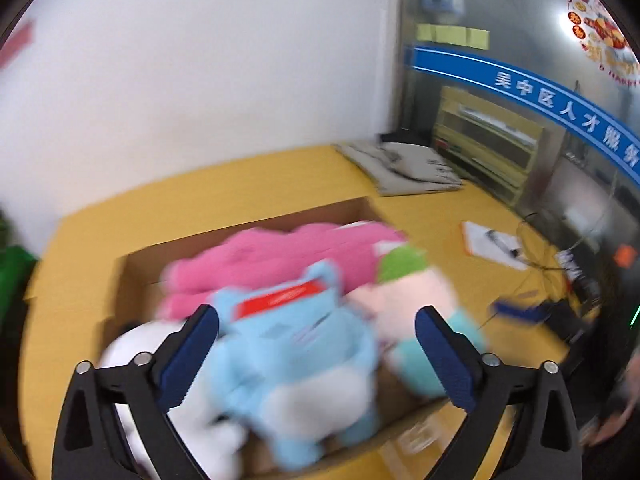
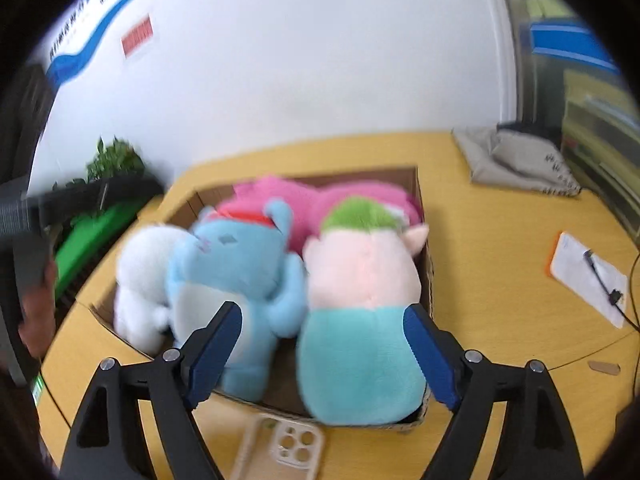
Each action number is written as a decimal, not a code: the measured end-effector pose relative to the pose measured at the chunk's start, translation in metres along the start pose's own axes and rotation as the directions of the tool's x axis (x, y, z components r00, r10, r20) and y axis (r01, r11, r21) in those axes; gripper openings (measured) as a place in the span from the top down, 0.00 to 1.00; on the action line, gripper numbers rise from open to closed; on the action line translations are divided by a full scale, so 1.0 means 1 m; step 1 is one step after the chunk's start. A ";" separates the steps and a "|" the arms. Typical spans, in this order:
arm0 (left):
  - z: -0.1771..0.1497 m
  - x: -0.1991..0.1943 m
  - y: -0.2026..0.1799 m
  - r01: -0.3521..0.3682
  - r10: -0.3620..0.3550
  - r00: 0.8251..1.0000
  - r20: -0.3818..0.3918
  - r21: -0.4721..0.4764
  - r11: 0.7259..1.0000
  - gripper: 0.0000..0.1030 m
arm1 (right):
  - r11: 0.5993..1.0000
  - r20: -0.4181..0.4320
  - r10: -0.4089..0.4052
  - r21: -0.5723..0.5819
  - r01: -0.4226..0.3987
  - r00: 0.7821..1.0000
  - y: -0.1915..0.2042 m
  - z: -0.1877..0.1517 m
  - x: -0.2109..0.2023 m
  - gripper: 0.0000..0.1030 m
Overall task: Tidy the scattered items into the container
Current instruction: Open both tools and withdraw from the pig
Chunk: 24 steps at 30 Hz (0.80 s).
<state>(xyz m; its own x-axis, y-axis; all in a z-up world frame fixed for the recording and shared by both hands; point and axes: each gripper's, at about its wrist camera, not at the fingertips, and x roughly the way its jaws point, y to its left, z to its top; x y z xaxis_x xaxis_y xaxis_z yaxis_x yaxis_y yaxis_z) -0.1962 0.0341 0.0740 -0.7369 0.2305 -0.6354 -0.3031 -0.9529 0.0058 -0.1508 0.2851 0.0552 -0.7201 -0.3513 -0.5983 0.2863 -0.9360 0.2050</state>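
A cardboard box (image 2: 425,200) on the yellow table holds several plush toys: a pink one (image 2: 340,196) at the back, a white one (image 2: 140,276) at the left, a light blue one (image 2: 236,268) in the middle, and a pink, teal and green one (image 2: 360,304) at the right. The box also shows in the left wrist view (image 1: 248,228), with the blue plush (image 1: 296,368) in front. My left gripper (image 1: 316,356) is open and empty above the blue plush. My right gripper (image 2: 322,354) is open and empty above the box's near edge.
A clear phone case (image 2: 294,444) lies on the table in front of the box. A grey cloth bag (image 2: 520,164) lies at the back right. A clipboard with a pen (image 2: 588,276) and cables lie at the right. A green plant tray (image 2: 96,216) stands left.
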 end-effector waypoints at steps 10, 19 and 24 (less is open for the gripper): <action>-0.112 0.024 0.077 -0.069 0.030 0.978 -0.209 -0.181 0.981 0.04 | 0.996 0.031 -0.082 0.028 0.081 0.996 0.042 -0.022 -0.049 0.19; -0.132 0.020 0.055 -0.083 0.051 0.980 -0.191 -0.163 0.983 0.04 | 0.989 0.043 -0.147 -0.008 0.148 0.988 0.051 -0.032 -0.075 0.19; -0.129 0.002 0.052 -0.049 0.017 0.986 -0.168 -0.191 0.980 0.04 | 0.988 0.040 -0.151 -0.030 0.152 0.988 0.052 -0.037 -0.078 0.19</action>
<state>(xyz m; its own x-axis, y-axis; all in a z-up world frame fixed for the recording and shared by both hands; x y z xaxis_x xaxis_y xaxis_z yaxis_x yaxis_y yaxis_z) -0.1361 -0.0403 -0.0267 -0.6297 0.1783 -0.7561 -0.1453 -0.9832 -0.1109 -0.0566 0.2641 0.0838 -0.7798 -0.2068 -0.5909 0.1924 -0.9774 0.0880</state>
